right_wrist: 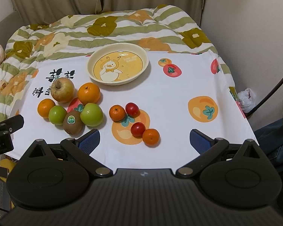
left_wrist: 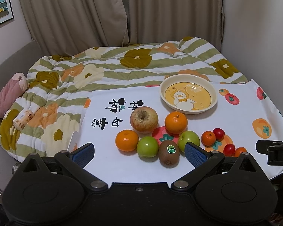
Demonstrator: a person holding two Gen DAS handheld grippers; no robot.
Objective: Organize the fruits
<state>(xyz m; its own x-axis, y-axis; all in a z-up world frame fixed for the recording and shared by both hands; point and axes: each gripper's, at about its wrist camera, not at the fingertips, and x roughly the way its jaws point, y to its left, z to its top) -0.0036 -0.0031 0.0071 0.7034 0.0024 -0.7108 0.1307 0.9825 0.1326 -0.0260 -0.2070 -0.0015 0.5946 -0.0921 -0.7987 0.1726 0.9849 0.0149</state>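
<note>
While both grippers hang back at the near edge, the scene reads so:

Fruit cluster: a dull, russeted apple (right_wrist: 62, 89), two glossy oranges (right_wrist: 88, 93) (right_wrist: 46, 107), two smooth green apples (right_wrist: 91, 114) (right_wrist: 57, 115) and a fuzzy brown kiwi (right_wrist: 73, 122) with a green oval sticker, all packed touching one another, nearer than the plate and to its left.

Small fruit: two little mandarins (right_wrist: 117, 112) (right_wrist: 151, 136) and two shiny red cherry tomatoes (right_wrist: 132, 109) (right_wrist: 138, 129), in pairs nearer than the plate, just right of the cluster.

Plate: round, shallow, cream-rimmed plate (right_wrist: 146, 61) with a yellow duck picture; nothing in it.

Cloth: flat white cloth (right_wrist: 169, 98) printed with persimmons and black characters, under the plate and all fruit.

Quilt: puffy quilt (right_wrist: 103, 32) with green stripes and flowers, beyond the plate.

Curtain: beige pleated curtain (left_wrist: 84, 13), behind the quilt.

Left gripper (left_wrist: 139, 151): blue ribbed fingers (left_wrist: 195, 154) spread wide, holding nothing, with the kiwi and a green apple between them in view.

Right gripper (right_wrist: 144, 141): fingers (right_wrist: 89, 141) wide apart, holding nothing, nearer than the small fruit.
</note>
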